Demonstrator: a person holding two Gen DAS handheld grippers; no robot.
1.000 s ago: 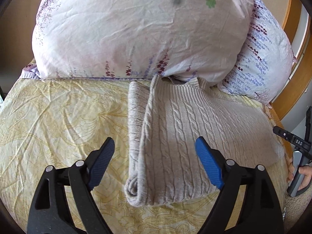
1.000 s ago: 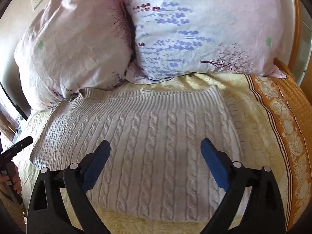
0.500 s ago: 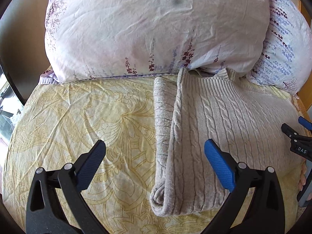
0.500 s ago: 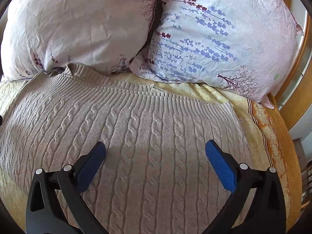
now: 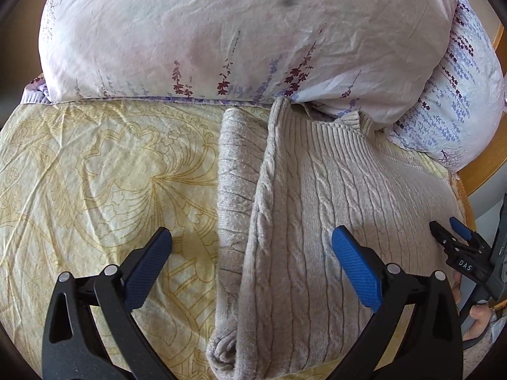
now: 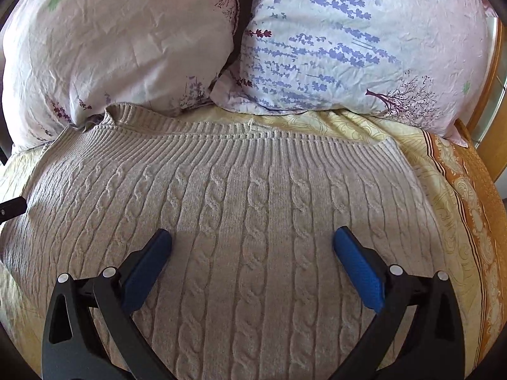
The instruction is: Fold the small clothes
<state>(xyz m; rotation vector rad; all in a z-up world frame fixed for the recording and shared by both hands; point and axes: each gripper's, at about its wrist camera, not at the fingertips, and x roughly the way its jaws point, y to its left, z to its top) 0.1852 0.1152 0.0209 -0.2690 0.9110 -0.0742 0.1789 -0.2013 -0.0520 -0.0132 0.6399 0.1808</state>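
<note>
— Where's the sweater [image 5: 332,221] lying?

— Flat on the yellow bedspread [image 5: 95,174], its ribbed hem right up against the pink floral pillow [image 5: 221,31]. One corner of the hem is tucked a little way under that pillow. The side away from the blue-flowered pillow [image 6: 348,41] is folded over, with the sleeve [image 5: 234,196] running alongside the fold.

— And your left gripper [image 5: 252,255]?

— Jaws wide apart, nothing between the pads. They've just finished spreading. It hangs over that folded edge, one blue pad above the bedspread, the other above the cable knit.

— The right one?

— My right gripper [image 6: 253,253] is spread just as wide, over the middle of the sweater, pads clear of the knit as far as I can judge. From the left camera I can see my right hand [image 5: 475,316] on its handle, on the side of the sweater nearer the blue-flowered pillow.
</note>
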